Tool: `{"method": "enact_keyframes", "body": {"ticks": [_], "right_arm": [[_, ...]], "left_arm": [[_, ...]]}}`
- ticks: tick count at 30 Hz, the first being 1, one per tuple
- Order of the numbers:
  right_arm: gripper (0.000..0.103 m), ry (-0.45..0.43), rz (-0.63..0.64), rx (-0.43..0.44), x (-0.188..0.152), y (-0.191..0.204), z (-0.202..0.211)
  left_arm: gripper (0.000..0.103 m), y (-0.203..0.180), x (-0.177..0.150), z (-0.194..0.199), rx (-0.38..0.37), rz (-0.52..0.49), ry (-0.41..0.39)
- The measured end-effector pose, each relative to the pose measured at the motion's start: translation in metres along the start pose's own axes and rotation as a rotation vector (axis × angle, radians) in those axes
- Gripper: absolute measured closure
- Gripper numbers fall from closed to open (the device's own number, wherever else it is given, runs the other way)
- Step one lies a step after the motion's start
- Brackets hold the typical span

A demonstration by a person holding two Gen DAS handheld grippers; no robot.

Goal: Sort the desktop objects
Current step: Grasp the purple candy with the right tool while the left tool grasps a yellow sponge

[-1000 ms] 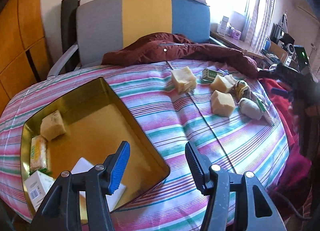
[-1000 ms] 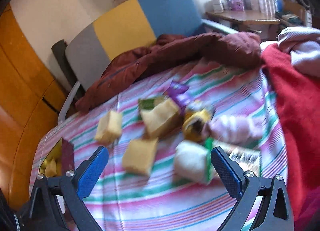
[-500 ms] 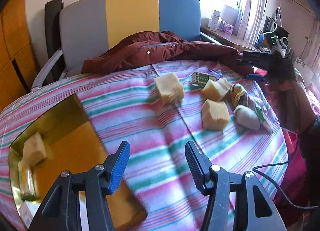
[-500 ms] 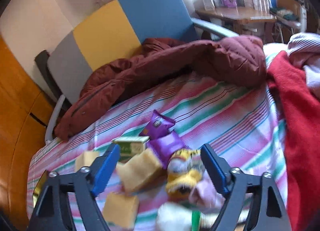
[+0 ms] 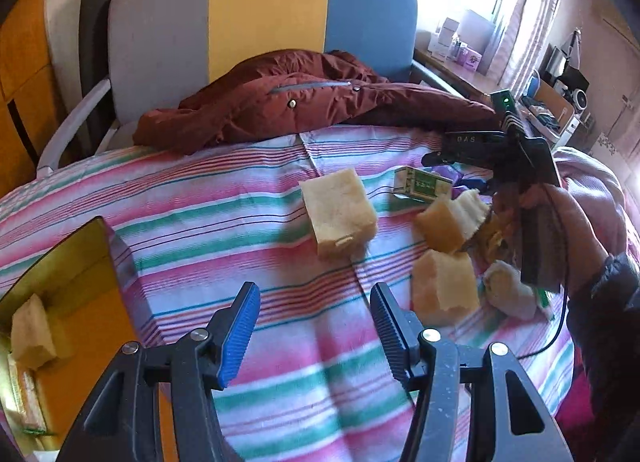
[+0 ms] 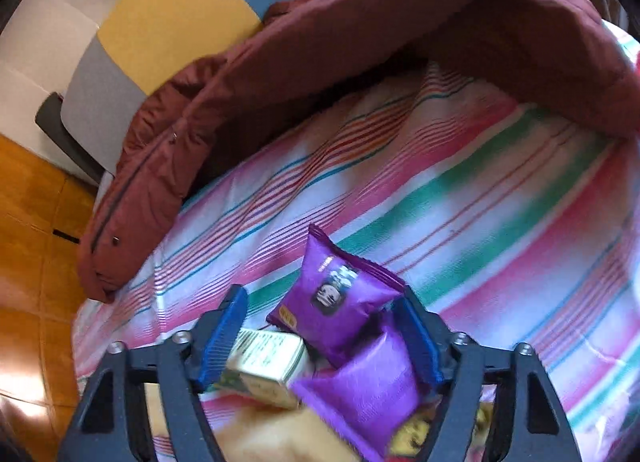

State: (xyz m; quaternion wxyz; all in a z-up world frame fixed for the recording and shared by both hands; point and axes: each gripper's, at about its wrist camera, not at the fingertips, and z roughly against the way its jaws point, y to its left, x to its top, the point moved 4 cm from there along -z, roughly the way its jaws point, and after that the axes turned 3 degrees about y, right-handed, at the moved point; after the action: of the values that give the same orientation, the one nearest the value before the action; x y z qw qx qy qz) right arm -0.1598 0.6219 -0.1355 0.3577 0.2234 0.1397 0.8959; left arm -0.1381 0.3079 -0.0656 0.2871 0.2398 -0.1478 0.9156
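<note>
Left wrist view: the left gripper (image 5: 314, 328) occupies the lower centre of the frame, its blue-padded fingers spread wide and holding nothing, above the striped cloth (image 5: 224, 221) covering the worktop. At lower left, a gold tin tray (image 5: 76, 258) contains a tan sponge block (image 5: 32, 332) and a wrapped bar, partly cut off by the frame edge. At centre right lie three more tan blocks: the largest (image 5: 340, 217), a second (image 5: 450, 221) to its right, and a third (image 5: 444, 288) below that. A green-and-white carton (image 5: 422, 183) sits above them; its print is too small to read. At right, the right gripper (image 5: 480, 159) reaches over these items; white letters on its arm appear to read "BAS".

Right wrist view: the right gripper (image 6: 320, 336) fills the lower centre, its fingers partly open and straddling two purple snack packets, the upper (image 6: 336, 298) lying on the lower (image 6: 368, 390); contact with either pad cannot be confirmed. The upper packet's dark emblem is blurred and unreadable. The carton (image 6: 268, 366) lies just beside the left finger. A maroon jacket (image 6: 360, 61) spans the upper frame.
</note>
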Motion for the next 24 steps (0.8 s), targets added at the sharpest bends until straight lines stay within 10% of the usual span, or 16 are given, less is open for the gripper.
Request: {"method": "enact_keyframes", "body": {"ticks": [3, 24], "right_arm": [[0.063, -0.022, 0.038, -0.024, 0.001, 0.003, 0.000], [0.064, -0.197, 0.219, 0.013, 0.003, 0.022, 0.057]], "left_arm": [[0.045, 0.000, 0.008, -0.010, -0.006, 0.017, 0.010], [0.021, -0.017, 0.064, -0.083, 0.015, 0.058, 0.053]]}}
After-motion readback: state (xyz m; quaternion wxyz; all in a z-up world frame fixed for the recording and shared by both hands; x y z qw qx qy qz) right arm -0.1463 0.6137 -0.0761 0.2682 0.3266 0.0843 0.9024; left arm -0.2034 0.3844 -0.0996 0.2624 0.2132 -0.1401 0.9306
